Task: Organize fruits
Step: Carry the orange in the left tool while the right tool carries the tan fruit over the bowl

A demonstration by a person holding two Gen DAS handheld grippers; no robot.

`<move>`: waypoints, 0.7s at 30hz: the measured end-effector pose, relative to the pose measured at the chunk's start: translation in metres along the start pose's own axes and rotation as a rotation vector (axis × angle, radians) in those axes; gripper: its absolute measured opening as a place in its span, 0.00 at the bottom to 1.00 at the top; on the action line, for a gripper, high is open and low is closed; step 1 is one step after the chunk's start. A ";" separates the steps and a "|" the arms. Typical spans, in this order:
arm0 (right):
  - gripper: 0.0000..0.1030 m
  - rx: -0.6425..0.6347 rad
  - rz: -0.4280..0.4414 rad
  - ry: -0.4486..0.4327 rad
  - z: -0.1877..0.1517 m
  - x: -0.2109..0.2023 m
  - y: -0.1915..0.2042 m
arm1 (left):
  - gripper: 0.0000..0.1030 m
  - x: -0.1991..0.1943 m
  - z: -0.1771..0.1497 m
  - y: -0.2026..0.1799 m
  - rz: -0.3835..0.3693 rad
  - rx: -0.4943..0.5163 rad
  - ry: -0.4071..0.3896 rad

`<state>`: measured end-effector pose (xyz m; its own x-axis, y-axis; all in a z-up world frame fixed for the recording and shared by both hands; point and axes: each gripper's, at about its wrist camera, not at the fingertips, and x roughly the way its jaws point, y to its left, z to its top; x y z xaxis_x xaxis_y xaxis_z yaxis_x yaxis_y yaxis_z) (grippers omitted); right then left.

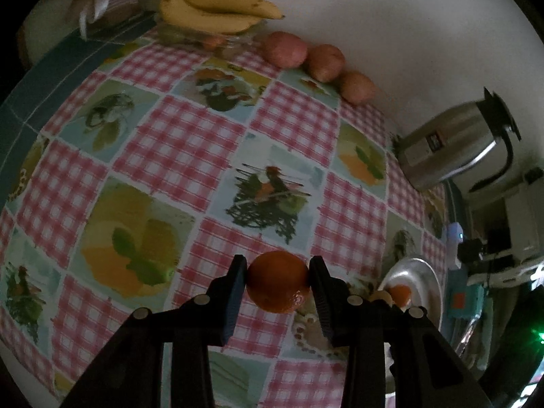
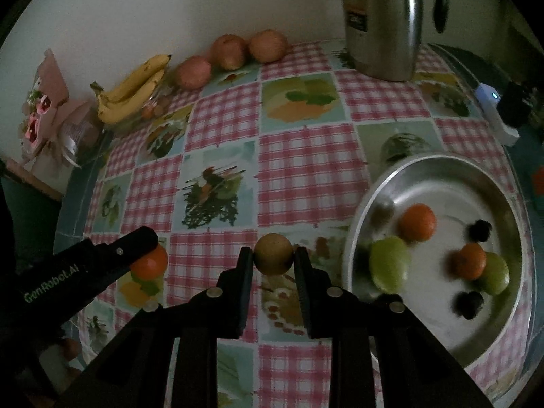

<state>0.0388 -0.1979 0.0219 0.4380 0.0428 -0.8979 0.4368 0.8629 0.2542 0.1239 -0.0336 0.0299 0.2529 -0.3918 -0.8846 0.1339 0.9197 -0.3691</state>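
Holding fruit in both tools right now. Going left to right: the left gripper [image 1: 277, 284] has its jaws clamped on an orange [image 1: 277, 285], lifted clear of the checked tablecloth [image 1: 176, 142]. You can spot that same orange at about 9 o'clock in the right wrist view, tucked under the black finger. Next, the right gripper [image 2: 273, 255] is squeezed tight on a small brownish round fruit [image 2: 273, 253], also held above the cloth, dead centre, just beside the rim of the metal plate [image 2: 438, 166].

That plate sits at roughly 4 o'clock from the brown fruit and already has stuff in it: two oranges, two pale green fruits and two small dark ones, a bit blurry so can't say what the dark ones are.

Along the far wall, from 10 to 12 o'clock in the right wrist view: a bunch of bananas [image 2: 131, 90] on a glass dish, then three reddish apples [image 2: 229, 51] lined up in a row, touching or nearly so. At 1 o'clock stands a steel kettle [image 2: 384, 20], upright on the cloth.
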 end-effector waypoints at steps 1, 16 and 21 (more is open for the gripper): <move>0.25 0.006 -0.001 -0.001 0.000 -0.001 -0.003 | 0.39 0.000 -0.001 -0.004 0.000 0.008 0.001; 0.25 0.182 -0.045 0.019 -0.007 -0.012 -0.083 | 0.39 0.018 -0.036 -0.077 -0.044 0.197 0.076; 0.25 0.256 -0.065 0.005 -0.009 -0.020 -0.114 | 0.39 0.026 -0.052 -0.102 -0.047 0.282 0.114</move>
<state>-0.0270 -0.2925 0.0080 0.3985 -0.0057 -0.9171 0.6488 0.7085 0.2775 0.0671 -0.1364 0.0293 0.1334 -0.4141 -0.9004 0.4073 0.8512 -0.3311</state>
